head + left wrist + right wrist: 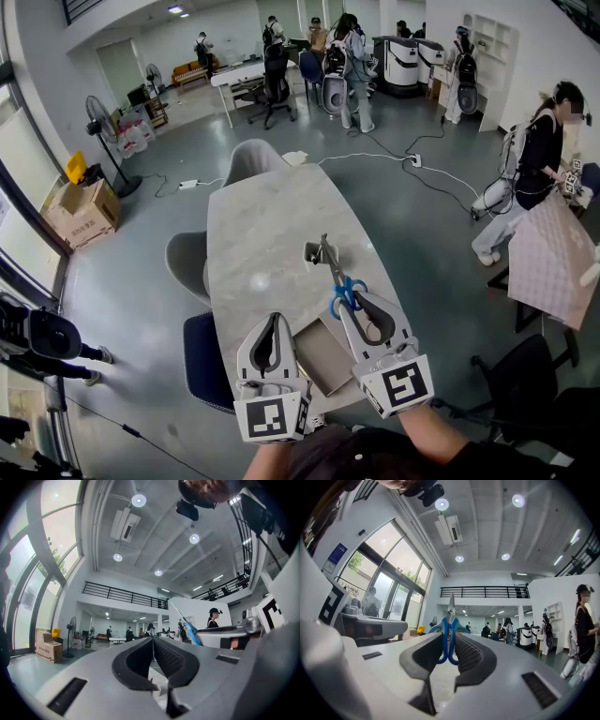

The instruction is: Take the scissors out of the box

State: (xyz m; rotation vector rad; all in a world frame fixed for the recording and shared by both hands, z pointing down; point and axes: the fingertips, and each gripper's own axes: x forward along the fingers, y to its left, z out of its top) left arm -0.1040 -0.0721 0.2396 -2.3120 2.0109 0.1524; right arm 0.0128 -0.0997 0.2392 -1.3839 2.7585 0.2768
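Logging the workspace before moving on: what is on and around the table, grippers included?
table: one, pale marbled, centre
box: one, brown, table's near edge, between the grippers
scissors: one pair, blue handles, held over the table
small grey object: one, on table by the blade tips
grey chairs: two, table's far end and left side
blue chair: one, left of near end
left gripper: one, jaws together, empty
right gripper: one, shut on the scissors' handles

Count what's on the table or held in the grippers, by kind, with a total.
scissors: 1, blue-handled, held in the right gripper
box: 1, flat and open, at the near edge
small grey container: 1, just past the scissor tips
Total: 3
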